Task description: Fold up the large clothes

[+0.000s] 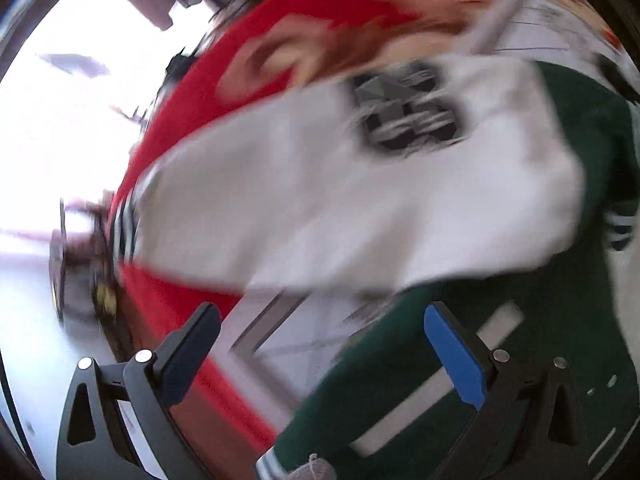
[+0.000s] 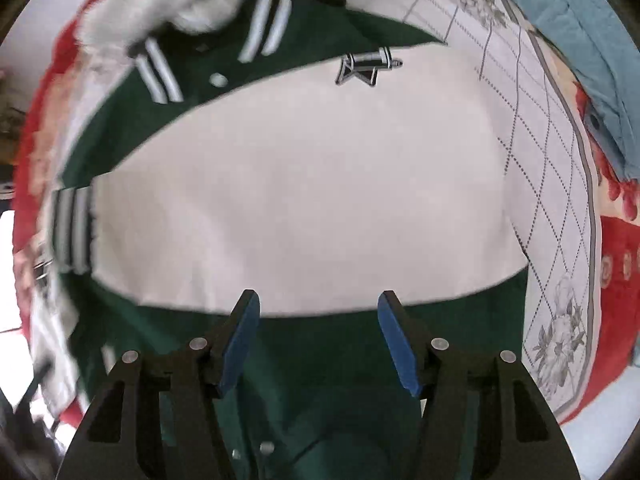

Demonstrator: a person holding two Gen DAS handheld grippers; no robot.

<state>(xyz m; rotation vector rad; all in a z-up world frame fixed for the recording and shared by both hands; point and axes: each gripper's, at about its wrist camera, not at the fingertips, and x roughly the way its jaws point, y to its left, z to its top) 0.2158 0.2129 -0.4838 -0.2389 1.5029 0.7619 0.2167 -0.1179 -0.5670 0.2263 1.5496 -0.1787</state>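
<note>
1. Jacket (image 2: 304,184), green body with white sleeves, lies spread on a bed quilt (image 2: 536,128). Quilt has a red floral border and a white diamond-stitched centre; a blue cloth (image 2: 592,52) sits at its far edge.
2. Right gripper (image 2: 318,320): jaws wide apart, nothing between them. It hovers over the green body, just short of a white sleeve (image 2: 304,208) folded flat across the chest. Star patch (image 2: 360,70) faces up near the sleeve's far edge; striped cuff (image 2: 72,236) ends at the jacket's side.
3. Left gripper (image 1: 320,344): jaws also wide, empty. View is heavily motion-blurred, tilted. Other white sleeve (image 1: 360,200), with a dark patch (image 1: 408,112), appears to drape across the green body; I cannot tell whether it lies flat.
4. Judgement: sleeves are laid inward to narrow the garment into a rectangle before folding lengthwise. Sleeve stage looks mostly done; body fold not yet made.
5. Judgement: thick fabric will likely spring back, so the next grasp should pinch hem layers together.
</note>
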